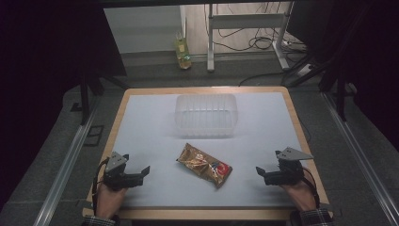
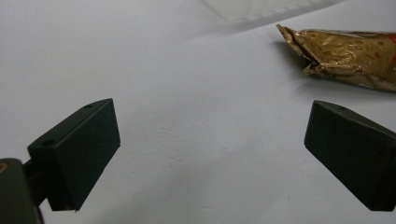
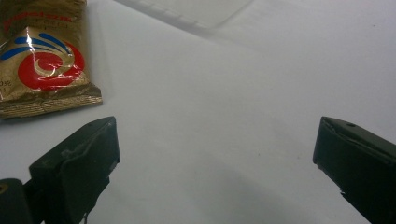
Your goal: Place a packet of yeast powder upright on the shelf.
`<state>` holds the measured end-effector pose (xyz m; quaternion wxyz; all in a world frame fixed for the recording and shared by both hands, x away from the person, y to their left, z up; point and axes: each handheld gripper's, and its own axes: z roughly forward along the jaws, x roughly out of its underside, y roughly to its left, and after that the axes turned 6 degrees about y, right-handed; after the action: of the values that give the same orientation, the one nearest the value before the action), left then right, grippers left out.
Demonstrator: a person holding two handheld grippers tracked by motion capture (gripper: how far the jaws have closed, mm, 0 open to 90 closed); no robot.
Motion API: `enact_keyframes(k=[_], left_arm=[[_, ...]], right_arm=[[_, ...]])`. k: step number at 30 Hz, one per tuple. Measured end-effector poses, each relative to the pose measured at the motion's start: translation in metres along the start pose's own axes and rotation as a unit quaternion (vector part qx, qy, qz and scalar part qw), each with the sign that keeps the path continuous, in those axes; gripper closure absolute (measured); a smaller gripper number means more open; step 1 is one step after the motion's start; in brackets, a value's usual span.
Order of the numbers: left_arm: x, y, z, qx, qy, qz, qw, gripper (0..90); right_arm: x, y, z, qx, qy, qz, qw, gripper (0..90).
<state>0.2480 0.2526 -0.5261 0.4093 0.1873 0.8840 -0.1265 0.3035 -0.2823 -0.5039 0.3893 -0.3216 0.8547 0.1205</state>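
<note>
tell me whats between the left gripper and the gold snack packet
Nothing: the stretch of white table cover between the left gripper and the gold snack packet is bare, as the high view and left gripper view show.

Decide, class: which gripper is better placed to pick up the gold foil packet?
Probably the right gripper: the gold foil snack packet lies with its red-logo end slightly nearer its open jaws than the left gripper.

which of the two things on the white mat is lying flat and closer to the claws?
The crinkled gold foil snack packet: it lies flat and diagonal between the left claw and right claw. The clear ribbed plastic tub stands farther back.
</note>
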Motion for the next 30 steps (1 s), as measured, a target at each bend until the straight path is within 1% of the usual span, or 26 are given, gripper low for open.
enact_keyframes(k=[7,14,18,21,22,23,25,27,28,29,30], left_arm=[[0.0004,0.0004,-0.0011,-0.001,-0.002,-0.001,1.0,3.3],[0.0004,-0.0001,-0.0005,-0.001,0.001,0.0,1.0,3.3],[0.0005,0.0002,-0.0007,-0.001,0.0,-0.001,1.0,3.3],[0.0005,0.0001,-0.0008,-0.002,0.0,0.0,1.0,3.3],[0.0006,0.0002,-0.0008,-0.002,0.0,0.0,1.0,3.3],[0.0006,0.0002,-0.0008,-0.002,0.0,-0.001,1.0,3.3],[0.0006,0.0003,-0.0009,-0.002,0.0,-0.001,1.0,3.3],[0.0006,0.0004,-0.0009,-0.002,0.0,-0.001,1.0,3.3],[0.0006,0.0003,-0.001,-0.002,0.0,-0.001,1.0,3.3],[0.0005,0.0003,-0.0011,-0.002,-0.001,-0.001,1.0,3.3],[0.0005,0.0003,-0.0011,-0.002,-0.001,-0.001,1.0,3.3]], right_arm=[[-0.0009,0.0017,0.0008,0.0,0.002,-0.004,1.0,0.5],[-0.0008,0.001,0.0006,0.001,0.001,0.0,1.0,0.5],[-0.0012,0.0024,0.001,0.004,-0.003,0.004,1.0,0.2],[-0.0026,0.0031,0.0001,0.004,-0.012,0.011,0.9999,0.0],[-0.0035,0.0038,-0.0009,0.007,-0.014,0.009,0.9998,0.0],[-0.0049,0.0048,-0.0028,0.01,-0.012,0.005,0.9999,0.0],[-0.0056,0.0053,-0.0034,0.011,-0.012,0.004,0.9999,0.0],[-0.0067,0.0052,-0.0049,0.006,-0.006,0.006,0.9999,0.2],[-0.007,0.0045,-0.0052,0.005,-0.002,0.013,0.9999,4.8],[-0.0069,0.0042,-0.0057,-0.002,0.001,0.016,0.9999,8.9],[-0.0071,0.0041,-0.0062,-0.004,0.004,0.017,0.9998,13.3]])
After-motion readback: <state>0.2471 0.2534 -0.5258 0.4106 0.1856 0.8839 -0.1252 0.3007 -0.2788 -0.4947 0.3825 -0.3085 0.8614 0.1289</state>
